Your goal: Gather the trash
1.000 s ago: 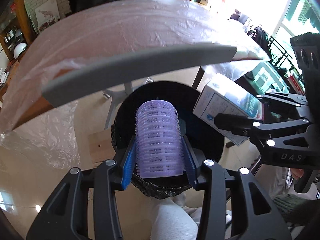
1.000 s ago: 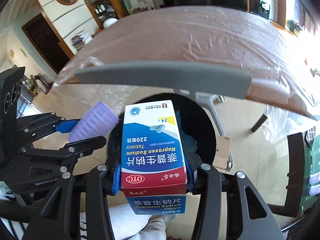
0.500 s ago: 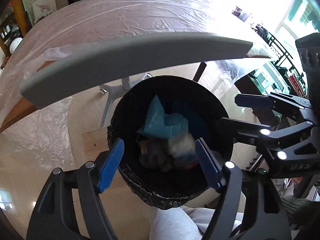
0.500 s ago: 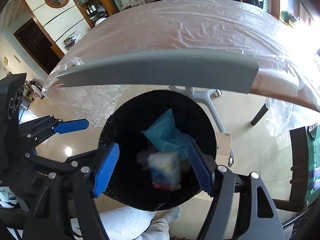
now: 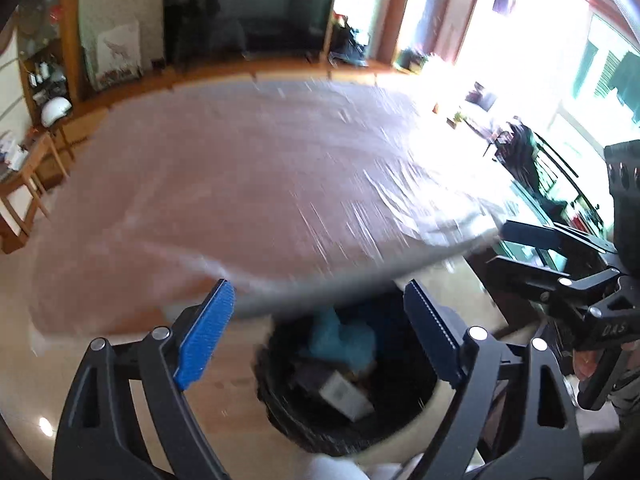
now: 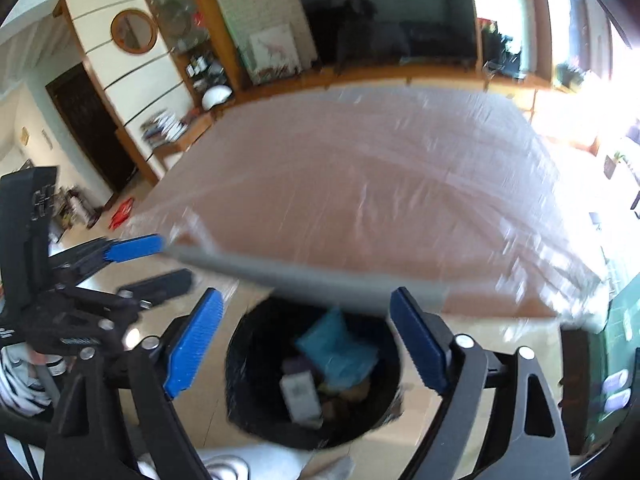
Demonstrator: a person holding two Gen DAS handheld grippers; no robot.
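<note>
A black-lined trash bin stands on the floor under the table's near edge. Inside it lie a white medicine box, a teal wrapper and other scraps. My left gripper hangs above the bin, its jaws opening wide with nothing between them. My right gripper is likewise above the bin, jaws opening and empty. Each gripper shows at the side of the other's view: the right gripper, the left gripper. Both views are motion-blurred.
A big table covered in clear plastic sheet, with a grey edge strip, fills the middle. Behind it stand a TV on a wooden unit and shelves. A person's light trouser leg is at the bottom.
Both grippers let go: the purple hair roller and the medicine box dropped into the bin. Both grippers then rose and tilted up, so the tabletop now fills the views.
</note>
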